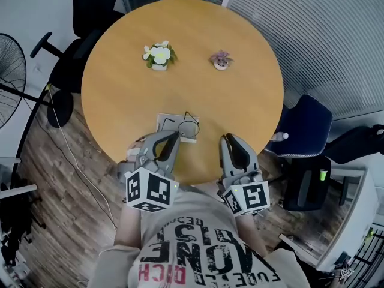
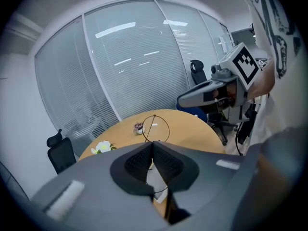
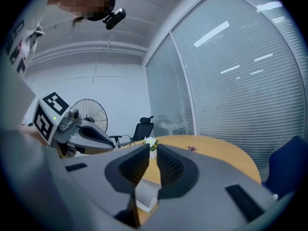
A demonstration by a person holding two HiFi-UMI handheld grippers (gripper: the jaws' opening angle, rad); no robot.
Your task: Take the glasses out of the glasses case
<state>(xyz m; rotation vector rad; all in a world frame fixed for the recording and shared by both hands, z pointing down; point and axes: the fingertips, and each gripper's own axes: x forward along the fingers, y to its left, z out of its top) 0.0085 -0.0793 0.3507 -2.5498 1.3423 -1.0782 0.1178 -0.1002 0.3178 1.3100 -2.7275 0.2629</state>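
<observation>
Left gripper view: left gripper jaws pinch glasses jutting upward ahead; right gripper jaws ajar.

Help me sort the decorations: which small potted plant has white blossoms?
The potted plant on the head view's left, white-flowered with green leaves; the other plant, to its right, is purplish.

Office chairs, a fan and blinds surround a round wooden table.

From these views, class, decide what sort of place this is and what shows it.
Probably an office meeting room: a round wooden table, a swivel office chair beside it, and glass partition walls with blinds.
</observation>
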